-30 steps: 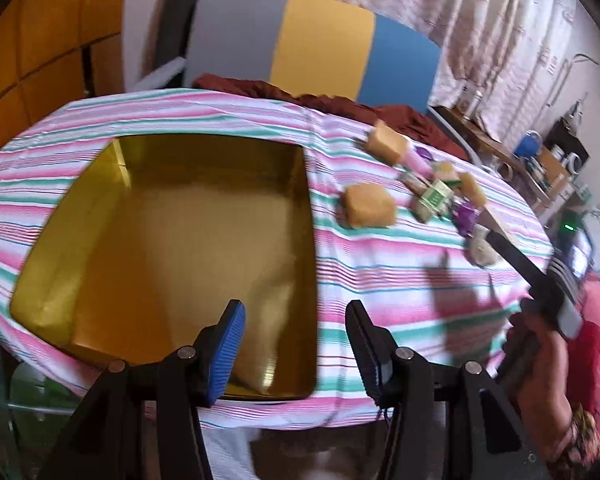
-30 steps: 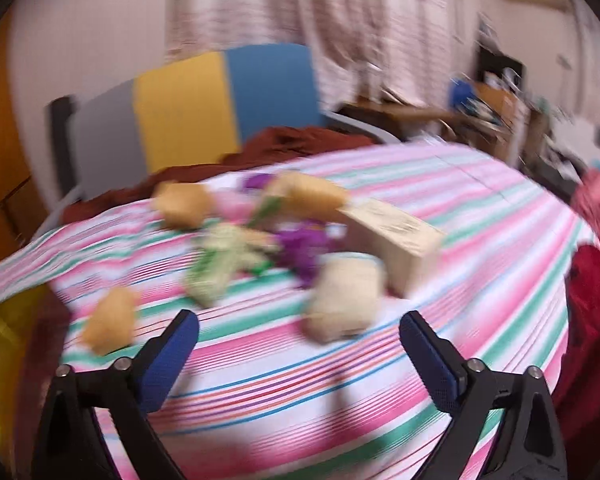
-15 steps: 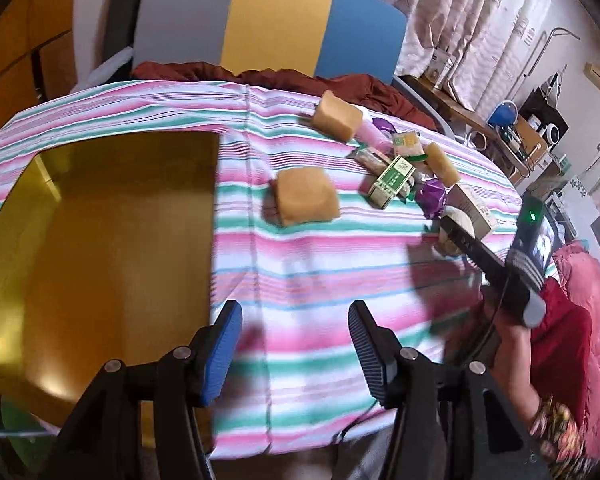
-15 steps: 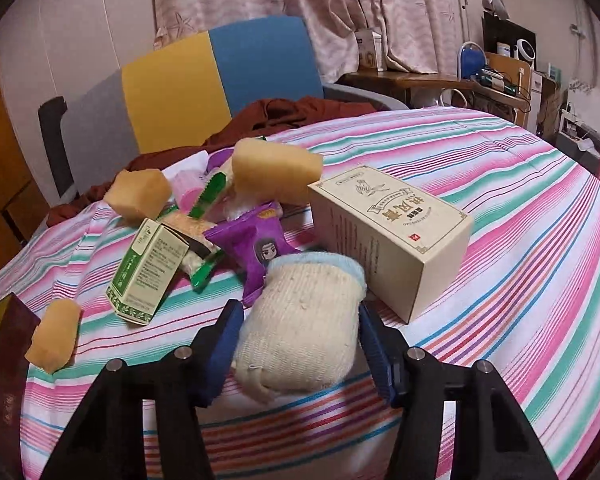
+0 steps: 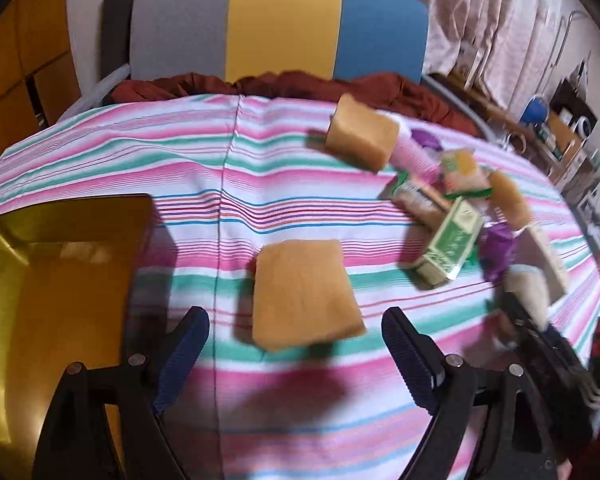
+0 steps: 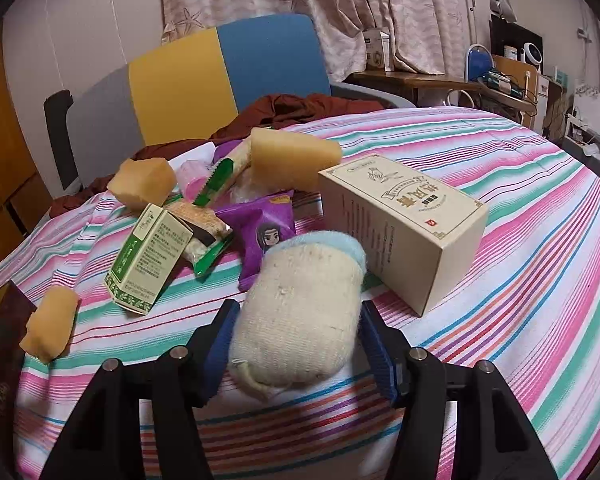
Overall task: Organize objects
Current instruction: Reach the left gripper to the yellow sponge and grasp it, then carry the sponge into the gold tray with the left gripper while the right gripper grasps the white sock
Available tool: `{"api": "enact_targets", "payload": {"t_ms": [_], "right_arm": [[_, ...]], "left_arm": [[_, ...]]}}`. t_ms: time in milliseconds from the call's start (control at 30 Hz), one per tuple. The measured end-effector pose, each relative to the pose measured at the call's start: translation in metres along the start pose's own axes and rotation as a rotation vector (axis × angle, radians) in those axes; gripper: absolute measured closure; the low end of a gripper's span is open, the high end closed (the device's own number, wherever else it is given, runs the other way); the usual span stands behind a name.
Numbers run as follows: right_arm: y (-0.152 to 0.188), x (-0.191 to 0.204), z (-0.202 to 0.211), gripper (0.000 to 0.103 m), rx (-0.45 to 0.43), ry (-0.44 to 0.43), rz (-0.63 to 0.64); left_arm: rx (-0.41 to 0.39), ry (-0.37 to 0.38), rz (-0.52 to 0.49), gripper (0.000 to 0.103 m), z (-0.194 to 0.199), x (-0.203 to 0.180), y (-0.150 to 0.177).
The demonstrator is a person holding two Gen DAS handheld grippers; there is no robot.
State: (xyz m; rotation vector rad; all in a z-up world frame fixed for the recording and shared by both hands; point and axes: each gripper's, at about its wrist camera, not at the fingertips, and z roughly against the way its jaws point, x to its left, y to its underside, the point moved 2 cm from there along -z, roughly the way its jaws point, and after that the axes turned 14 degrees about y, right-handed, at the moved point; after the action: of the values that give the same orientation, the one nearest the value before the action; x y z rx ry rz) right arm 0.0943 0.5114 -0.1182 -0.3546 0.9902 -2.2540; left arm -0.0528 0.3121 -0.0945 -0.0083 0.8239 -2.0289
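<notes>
My left gripper (image 5: 294,320) hovers over the striped tablecloth with its jaws opening wide. A flat yellow sponge (image 5: 304,292) lies just ahead between the fingers, untouched. The gold tray (image 5: 60,208) is at the left, with nothing visible inside. My right gripper (image 6: 296,336) has a cream knitted roll (image 6: 300,312) with a blue rim between its pads. These jaws are opening slightly, but the pads still press its sides. Behind the roll are a cream box (image 6: 400,232), a purple snack packet (image 6: 264,232), a green box (image 6: 148,256) and more sponges (image 6: 292,156).
A grey, yellow and blue chair (image 5: 280,20) stands behind the table with a dark red cloth (image 5: 300,84) on its seat. Another sponge (image 5: 360,136) lies at the far side. A cluttered desk (image 6: 440,80) and curtains fill the back right.
The left gripper swung right from above the tray to the flat sponge and its jaws spread wide. The right gripper dropped onto the knitted roll, closed around it, then stayed put.
</notes>
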Motion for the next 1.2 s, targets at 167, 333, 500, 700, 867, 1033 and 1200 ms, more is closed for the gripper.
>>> {"api": "enact_targets", "payload": {"t_ms": [167,333,500,700,867,1033,1200], "right_arm": [[0.0,0.0,0.0,0.043,-0.003,0.001,0.0],[0.0,0.001,0.0,0.043,-0.008,0.009,0.008],[-0.001,0.002,-0.001,0.043,-0.009,0.011,0.009],[-0.001,0.002,-0.002,0.043,-0.01,0.016,0.015],[-0.001,0.003,-0.002,0.042,-0.011,0.028,0.024],[-0.001,0.004,-0.002,0.042,-0.013,0.035,0.026],[0.0,0.004,-0.001,0.042,-0.018,0.043,0.027]], "left_arm": [[-0.003,-0.054,-0.048,0.014,-0.015,0.0,-0.007],[-0.03,-0.113,-0.104,0.023,-0.018,-0.003,-0.006],[-0.053,-0.068,-0.206,0.053,-0.017,-0.017,0.002],[-0.088,0.027,-0.187,0.058,-0.001,-0.008,0.008],[-0.176,0.124,-0.141,0.06,0.033,-0.008,0.009],[-0.228,0.19,-0.098,0.061,0.059,-0.004,0.01],[-0.28,0.259,-0.023,0.061,0.087,0.007,0.009]]}}
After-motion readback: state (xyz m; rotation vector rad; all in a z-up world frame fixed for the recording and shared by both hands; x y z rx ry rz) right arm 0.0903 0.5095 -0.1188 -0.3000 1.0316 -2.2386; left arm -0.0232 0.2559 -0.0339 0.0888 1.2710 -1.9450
